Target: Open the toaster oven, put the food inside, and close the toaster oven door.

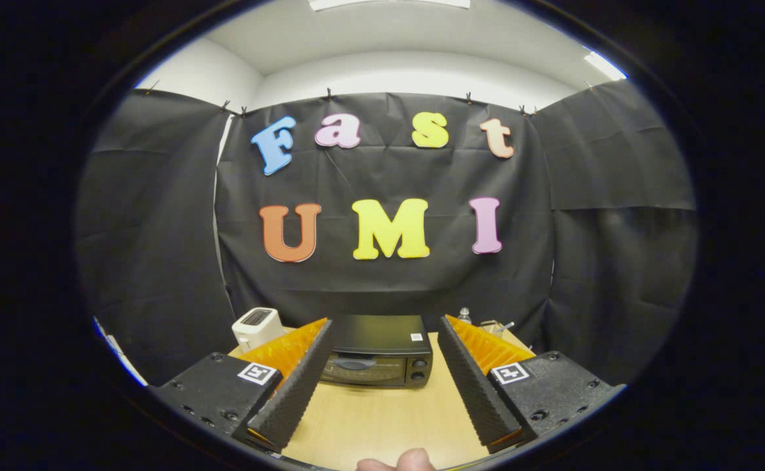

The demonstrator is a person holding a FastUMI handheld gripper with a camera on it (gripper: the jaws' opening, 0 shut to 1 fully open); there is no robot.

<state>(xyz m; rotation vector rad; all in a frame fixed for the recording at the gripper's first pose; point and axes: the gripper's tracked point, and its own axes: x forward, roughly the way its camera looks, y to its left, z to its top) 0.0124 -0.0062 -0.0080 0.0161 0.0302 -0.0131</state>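
Observation:
A black toaster oven (pixel 378 353) stands on the wooden table (pixel 382 418), its glass door shut, knobs on its right side. It sits well beyond my fingers, framed between them. My gripper (pixel 384 326) is open, held above the table with nothing between its fingers. A fingertip of the person's hand (pixel 397 462) shows at the near edge, below the fingers. I see no food item clearly.
A white pop-up toaster (pixel 257 325) stands left of the oven, behind my left finger. Right of the oven, past my right finger, are a small clear bottle (pixel 464 315) and some small clear items (pixel 495 326). Bare tabletop lies between me and the oven.

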